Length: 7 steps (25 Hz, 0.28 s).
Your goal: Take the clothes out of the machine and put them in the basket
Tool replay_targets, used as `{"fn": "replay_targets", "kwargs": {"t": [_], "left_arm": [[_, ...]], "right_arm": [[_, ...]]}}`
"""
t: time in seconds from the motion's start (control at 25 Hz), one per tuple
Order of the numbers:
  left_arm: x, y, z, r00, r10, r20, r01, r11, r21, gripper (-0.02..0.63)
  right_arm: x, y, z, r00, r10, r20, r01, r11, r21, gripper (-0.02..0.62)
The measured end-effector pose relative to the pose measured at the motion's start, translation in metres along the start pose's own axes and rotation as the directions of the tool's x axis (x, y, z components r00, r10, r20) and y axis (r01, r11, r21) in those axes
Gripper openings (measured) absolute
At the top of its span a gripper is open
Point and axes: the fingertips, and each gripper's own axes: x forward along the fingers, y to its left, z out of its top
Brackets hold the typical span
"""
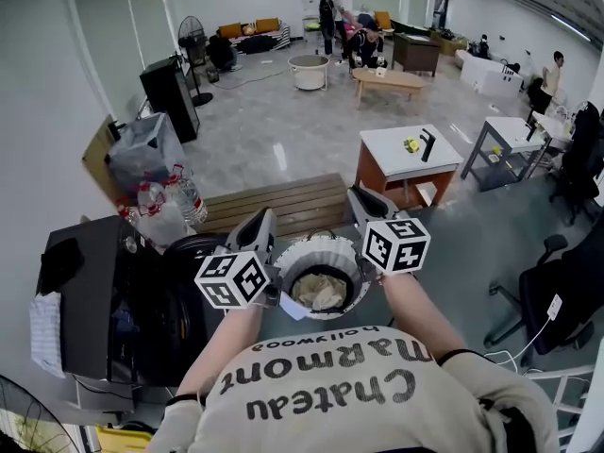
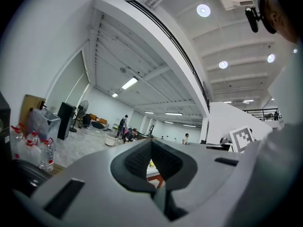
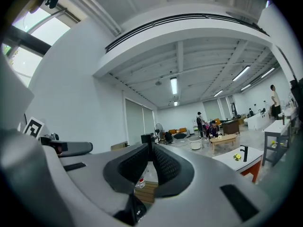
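Clothes [image 1: 321,292] apart, below both grippers' fingers [image 1: 258,226]

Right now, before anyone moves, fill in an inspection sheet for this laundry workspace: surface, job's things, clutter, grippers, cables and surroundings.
Surface: grey floor; a wooden bench lies beyond the basket.
Job's things: white basket sits below and between the grippers, with beige clothes in it; dark machine at the left, its inside cannot be made out.
Clutter: bottles wrapped in plastic beside the machine.
Grippers: left gripper and right gripper are both shut and empty, pointing level above the basket.
Cables: white cable at the right edge.
Surroundings: white table, fan, people far off.
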Motion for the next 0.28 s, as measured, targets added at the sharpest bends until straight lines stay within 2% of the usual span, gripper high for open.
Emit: {"fn": "replay_targets", "kwargs": {"t": [0.28], "left_arm": [[0.011,-0.023,0.012,1.000,0.011,0.028,-0.011,1.000,0.003,0.008]], "right_arm": [[-0.009,-0.016,0.013,1.000,0.022,-0.012,-0.022,1.000,0.007,0.051]]}}
